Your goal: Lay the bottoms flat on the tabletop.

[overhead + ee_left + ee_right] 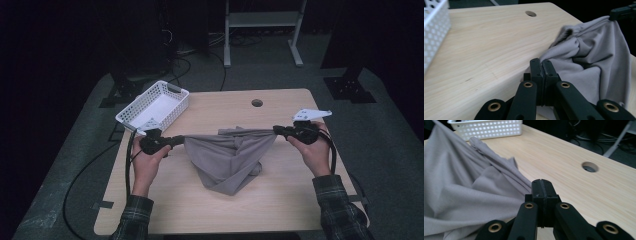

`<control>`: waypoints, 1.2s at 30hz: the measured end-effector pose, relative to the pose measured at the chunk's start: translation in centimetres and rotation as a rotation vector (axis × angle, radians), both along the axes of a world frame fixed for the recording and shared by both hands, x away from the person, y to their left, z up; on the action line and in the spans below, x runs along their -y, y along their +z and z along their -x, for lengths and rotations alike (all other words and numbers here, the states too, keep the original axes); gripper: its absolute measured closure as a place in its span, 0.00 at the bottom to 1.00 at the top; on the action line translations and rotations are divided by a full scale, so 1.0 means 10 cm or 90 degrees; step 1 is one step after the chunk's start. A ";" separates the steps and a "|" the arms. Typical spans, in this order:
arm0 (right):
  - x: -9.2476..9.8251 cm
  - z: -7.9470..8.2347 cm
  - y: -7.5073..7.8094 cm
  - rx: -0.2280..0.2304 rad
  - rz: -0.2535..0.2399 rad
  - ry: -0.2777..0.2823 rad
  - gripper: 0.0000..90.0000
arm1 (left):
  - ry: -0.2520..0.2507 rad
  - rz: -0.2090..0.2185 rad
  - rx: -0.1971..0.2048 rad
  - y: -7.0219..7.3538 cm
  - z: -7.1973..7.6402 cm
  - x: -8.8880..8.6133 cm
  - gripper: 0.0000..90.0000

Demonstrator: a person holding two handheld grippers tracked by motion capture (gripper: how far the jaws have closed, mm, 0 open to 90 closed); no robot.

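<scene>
We see grey cloth [227, 160], soft, wrinkled, bunched into folds, stretched between our two grippers. Top edge pulled taut, middle sagging in pouch onto table [280, 200]. Left gripper [176, 140] clamped on cloth's left corner; right gripper [276, 131] clamped on right corner. Cloth sits mid-table, between our hands. White basket [155, 106] at far left, apart from cloth.

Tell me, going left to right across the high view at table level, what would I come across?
White basket → left gripper pinching one end of the grey cloth → the cloth hanging stretched between → right gripper pinching its other end.
</scene>
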State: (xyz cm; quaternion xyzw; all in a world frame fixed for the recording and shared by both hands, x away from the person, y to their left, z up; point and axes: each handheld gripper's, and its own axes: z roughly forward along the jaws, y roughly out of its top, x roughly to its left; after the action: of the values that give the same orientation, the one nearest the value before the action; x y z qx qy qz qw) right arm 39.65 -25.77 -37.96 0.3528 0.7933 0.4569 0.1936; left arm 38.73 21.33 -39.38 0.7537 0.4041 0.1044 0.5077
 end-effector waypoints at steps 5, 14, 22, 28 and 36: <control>0.21 -0.01 0.00 -0.002 -0.011 -0.038 1.00 | 0.029 0.009 0.003 0.02 0.00 -0.16 0.99; 0.57 -0.06 -0.10 -0.021 -0.035 -0.101 1.00 | 0.061 0.012 -0.002 -0.02 -0.01 -0.28 0.99; 0.59 -0.12 -0.23 -0.051 -0.019 -0.106 1.00 | 0.071 -0.009 -0.003 -0.09 -0.04 -0.23 0.98; 0.50 -0.14 -0.26 -0.056 -0.009 -0.102 0.82 | 0.071 -0.017 0.018 -0.04 -0.02 -0.21 0.82; 0.21 0.01 -0.14 -0.035 -0.019 -0.030 0.70 | 0.034 -0.027 0.033 -0.01 0.04 -0.03 0.65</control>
State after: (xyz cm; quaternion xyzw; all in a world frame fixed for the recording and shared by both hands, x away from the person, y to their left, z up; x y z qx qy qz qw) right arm 39.57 -27.91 -39.40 0.3866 0.7830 0.4541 0.1768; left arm 38.36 21.65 -39.50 0.7504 0.4087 0.1458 0.4986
